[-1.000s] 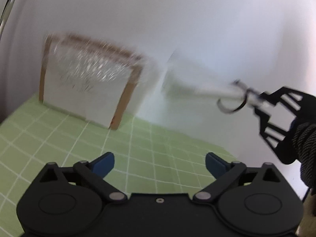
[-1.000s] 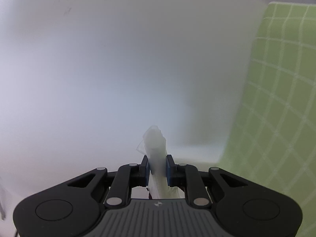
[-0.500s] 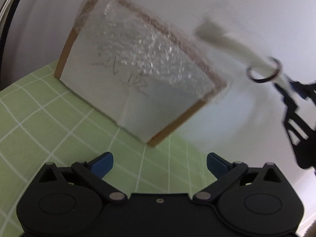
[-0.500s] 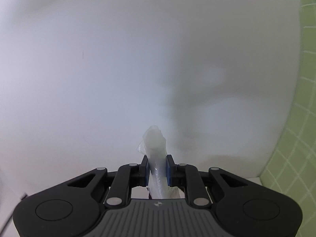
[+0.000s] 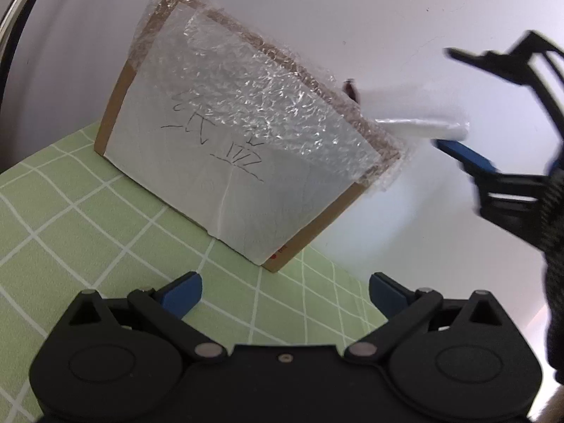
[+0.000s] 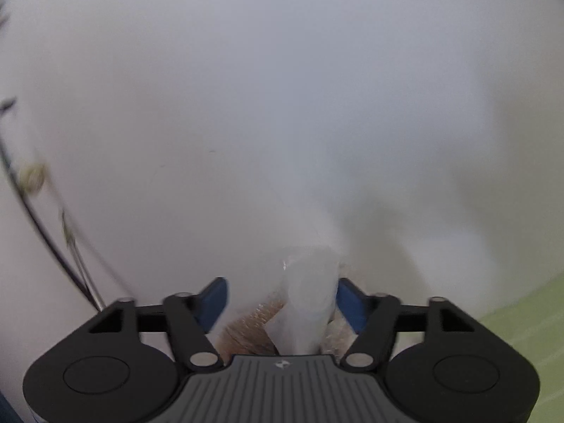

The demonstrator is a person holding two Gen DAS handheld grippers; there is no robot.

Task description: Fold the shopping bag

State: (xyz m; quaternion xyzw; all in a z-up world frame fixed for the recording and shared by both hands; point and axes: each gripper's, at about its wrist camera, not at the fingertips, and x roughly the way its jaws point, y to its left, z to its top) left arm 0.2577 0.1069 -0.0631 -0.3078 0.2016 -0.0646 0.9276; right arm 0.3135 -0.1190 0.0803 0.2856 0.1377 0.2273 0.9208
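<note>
The shopping bag (image 5: 423, 125) is a folded white strip, held level near the top right corner of a bubble-wrapped cardboard box (image 5: 225, 148). It lies between the spread fingers of my right gripper (image 5: 447, 98). In the right wrist view the bag (image 6: 310, 299) leans on the right blue pad (image 6: 347, 303), and the right gripper (image 6: 282, 289) is open, with the box's brown top (image 6: 253, 328) just below. My left gripper (image 5: 283, 287) is open and empty, low over the green checked cloth (image 5: 70, 232) in front of the box.
The box leans against a white wall (image 5: 352, 10) at the back of the green cloth. A small dark object (image 5: 349, 89) peeks out behind the box's top edge. At the left of the right wrist view runs a thin dark cable (image 6: 42, 225).
My right gripper has opened; it was shut on the folded bag before. It has swung over the box's top corner. The left gripper has moved closer to the box.
</note>
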